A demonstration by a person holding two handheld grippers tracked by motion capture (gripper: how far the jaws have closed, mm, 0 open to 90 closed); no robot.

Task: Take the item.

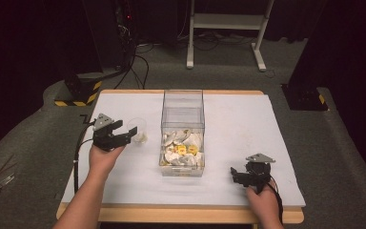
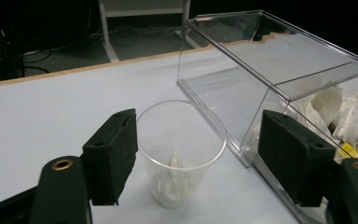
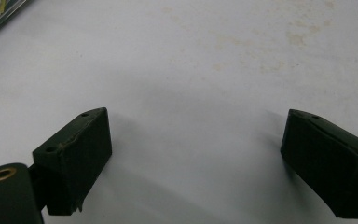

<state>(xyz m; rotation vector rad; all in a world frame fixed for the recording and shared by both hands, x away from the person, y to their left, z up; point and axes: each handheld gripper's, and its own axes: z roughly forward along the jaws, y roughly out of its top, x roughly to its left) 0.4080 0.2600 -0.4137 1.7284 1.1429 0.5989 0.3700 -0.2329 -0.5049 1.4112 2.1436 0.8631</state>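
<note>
With a tea bag dropped in the plastic cup (image 2: 181, 151), our left gripper (image 2: 198, 161) stands wide around it, right gripper (image 3: 196, 163) idle and wide; next we likely fetch another bag from the clear box (image 2: 279, 70).

My left gripper (image 2: 196, 158) has the cup (image 2: 181, 151) standing between its wide jaws, and the clear box (image 2: 279, 60) walls me in just to the right. My right gripper (image 3: 196, 163) faces bare tabletop (image 3: 191, 70), unobstructed.
</note>
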